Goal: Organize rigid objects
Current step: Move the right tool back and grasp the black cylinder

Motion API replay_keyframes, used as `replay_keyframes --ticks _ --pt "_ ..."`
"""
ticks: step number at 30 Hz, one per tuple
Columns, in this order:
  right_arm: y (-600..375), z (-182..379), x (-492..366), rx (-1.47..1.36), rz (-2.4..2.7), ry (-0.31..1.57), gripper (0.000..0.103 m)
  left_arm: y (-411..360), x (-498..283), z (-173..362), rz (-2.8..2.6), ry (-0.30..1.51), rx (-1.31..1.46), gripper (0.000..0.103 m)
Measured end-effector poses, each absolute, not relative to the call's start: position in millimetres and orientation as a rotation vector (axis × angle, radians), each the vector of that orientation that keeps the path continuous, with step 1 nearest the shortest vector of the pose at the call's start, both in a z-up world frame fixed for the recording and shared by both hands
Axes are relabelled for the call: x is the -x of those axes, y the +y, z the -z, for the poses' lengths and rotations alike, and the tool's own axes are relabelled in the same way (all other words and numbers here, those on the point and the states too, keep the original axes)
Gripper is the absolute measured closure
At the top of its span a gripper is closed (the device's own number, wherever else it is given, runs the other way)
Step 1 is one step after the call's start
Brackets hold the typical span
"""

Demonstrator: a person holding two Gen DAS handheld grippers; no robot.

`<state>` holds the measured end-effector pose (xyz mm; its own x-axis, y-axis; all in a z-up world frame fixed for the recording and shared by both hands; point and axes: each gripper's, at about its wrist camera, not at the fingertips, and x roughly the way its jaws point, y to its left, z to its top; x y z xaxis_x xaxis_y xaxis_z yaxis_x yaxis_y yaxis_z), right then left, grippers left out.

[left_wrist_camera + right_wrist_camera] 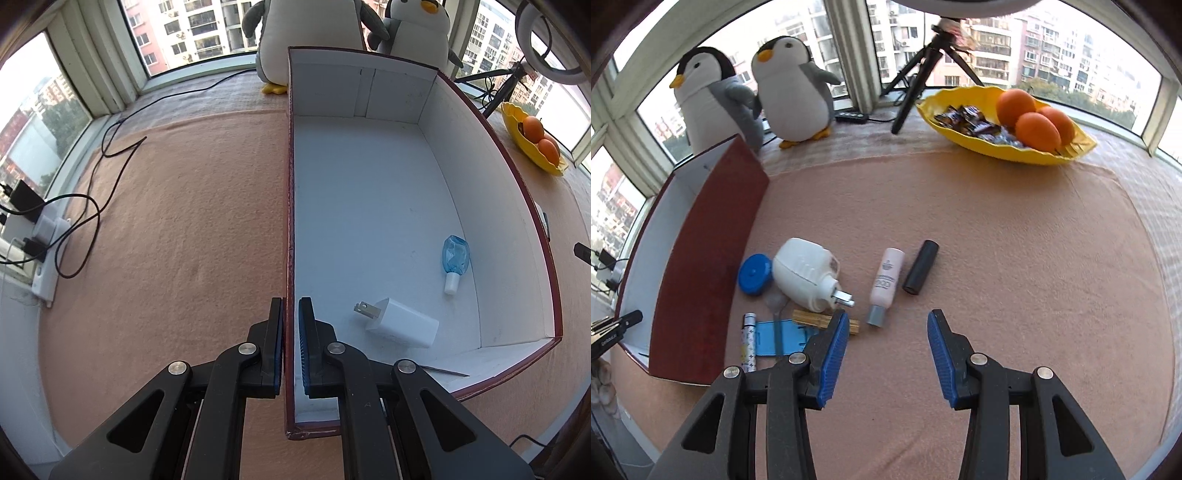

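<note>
box [369, 192] fills the right of the left view; left gripper [290, 347] is clamped on its near wall – likely steadying it. charger [402, 326] and 1 blue bottle [455, 256] lie inside. right gripper [886, 354] – half open, empty – hangs over loose items at lower left.

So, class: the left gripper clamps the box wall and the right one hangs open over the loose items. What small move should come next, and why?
Probably move the right gripper forward to straddle the pale pink tube with a grey cap: its jaws are open and empty, the tube lies just ahead, and the left gripper steadies the red-sided white box.
</note>
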<state>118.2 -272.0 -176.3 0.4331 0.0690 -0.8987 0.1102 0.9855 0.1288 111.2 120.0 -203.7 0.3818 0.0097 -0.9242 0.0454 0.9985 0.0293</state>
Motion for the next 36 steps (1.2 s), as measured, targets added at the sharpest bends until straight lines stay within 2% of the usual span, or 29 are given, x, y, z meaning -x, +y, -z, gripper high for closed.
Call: replay_keyframes --ticks 13,18,28,30,36 --pt "-301 216 -162 -0.324 0.116 1.189 0.063 119 -114 205 0.032 1.187 -0.070 0.096" --pt "-301 226 -178 -0.328 0.134 1.220 0.074 119 -114 205 0.033 1.186 -0.070 0.096" --pt "-299 244 -195 -0.314 0.124 1.270 0.079 118 -114 205 0.029 1.185 -0.064 0.096" --pt "-299 244 -195 -0.296 0.126 1.268 0.088 118 -114 205 0.028 1.184 -0.063 0.096" --pt "-298 240 -193 -0.266 0.105 1.256 0.088 121 -114 206 0.018 1.182 -0.049 0.096"
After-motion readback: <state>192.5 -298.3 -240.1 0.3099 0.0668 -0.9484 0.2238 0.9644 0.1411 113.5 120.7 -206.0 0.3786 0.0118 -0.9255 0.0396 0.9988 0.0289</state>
